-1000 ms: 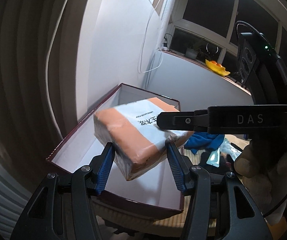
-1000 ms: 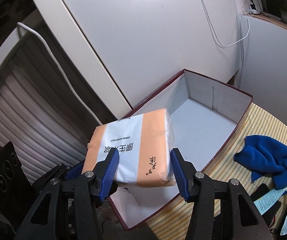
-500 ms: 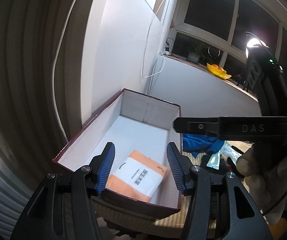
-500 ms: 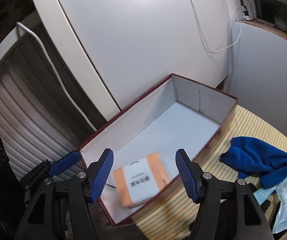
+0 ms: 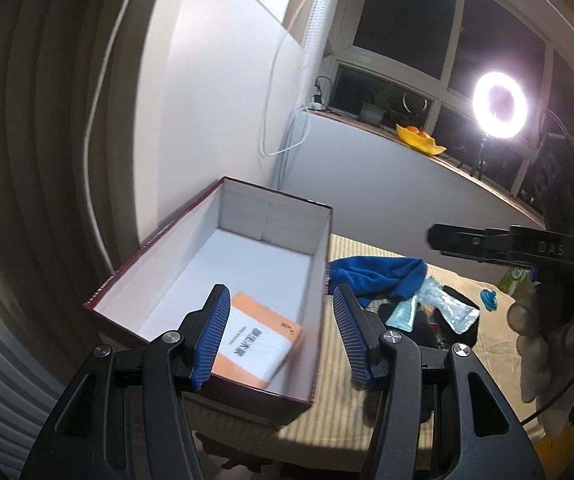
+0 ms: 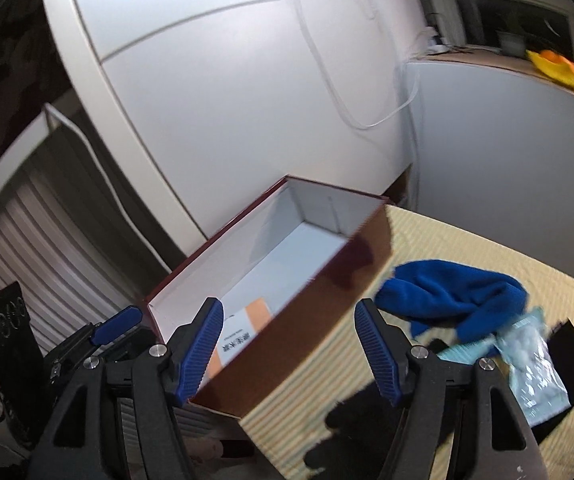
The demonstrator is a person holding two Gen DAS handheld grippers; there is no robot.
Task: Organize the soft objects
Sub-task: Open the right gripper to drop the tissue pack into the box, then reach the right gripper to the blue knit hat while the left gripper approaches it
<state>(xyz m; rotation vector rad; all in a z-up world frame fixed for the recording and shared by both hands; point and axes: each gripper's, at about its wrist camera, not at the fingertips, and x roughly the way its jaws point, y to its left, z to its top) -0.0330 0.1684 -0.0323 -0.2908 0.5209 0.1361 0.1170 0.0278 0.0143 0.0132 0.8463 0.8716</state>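
Tissue pack [image 5: 253, 344] now in box [image 5: 127, 280]

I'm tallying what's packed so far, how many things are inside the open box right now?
1. An orange-and-white tissue pack lies flat on the floor of the box, at its near end. The near wall hides a strip of the floor, so something small could be missed.
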